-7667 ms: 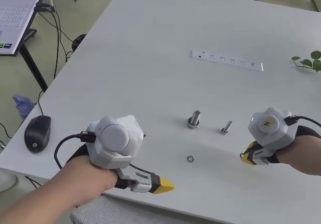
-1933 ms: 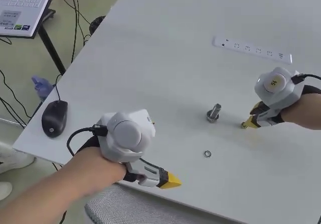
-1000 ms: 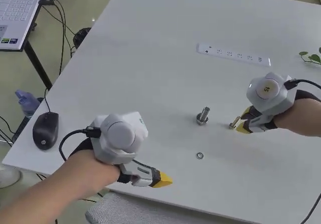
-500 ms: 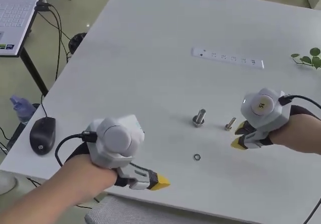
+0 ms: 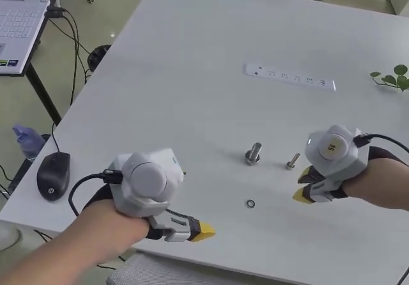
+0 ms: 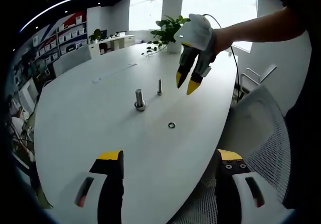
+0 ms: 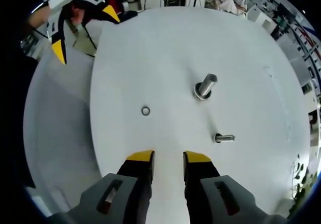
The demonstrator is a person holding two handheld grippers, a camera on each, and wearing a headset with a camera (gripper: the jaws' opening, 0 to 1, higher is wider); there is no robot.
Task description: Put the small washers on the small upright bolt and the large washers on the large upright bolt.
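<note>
The surface (image 5: pixel 192 74) was plain white, with no pattern. The left claw (image 5: pixel 204 232) at lower left and the right claw (image 5: pixel 301 195) at right each had a white body, black jaws and yellow tips. The large bolt (image 5: pixel 253 154), small bolt (image 5: pixel 293 161) and washer (image 5: pixel 250 203) were bare silver-grey metal. The power strip (image 5: pixel 289 78) at upper centre was white, the mouse (image 5: pixel 54 175) at left black, the plant (image 5: pixel 391 78) at the right edge green.

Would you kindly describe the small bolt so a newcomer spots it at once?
On the white table, nearer the person than the power strip, stand two bolts. The small bolt is the one beside the right gripper, thinner than the large bolt.
</note>
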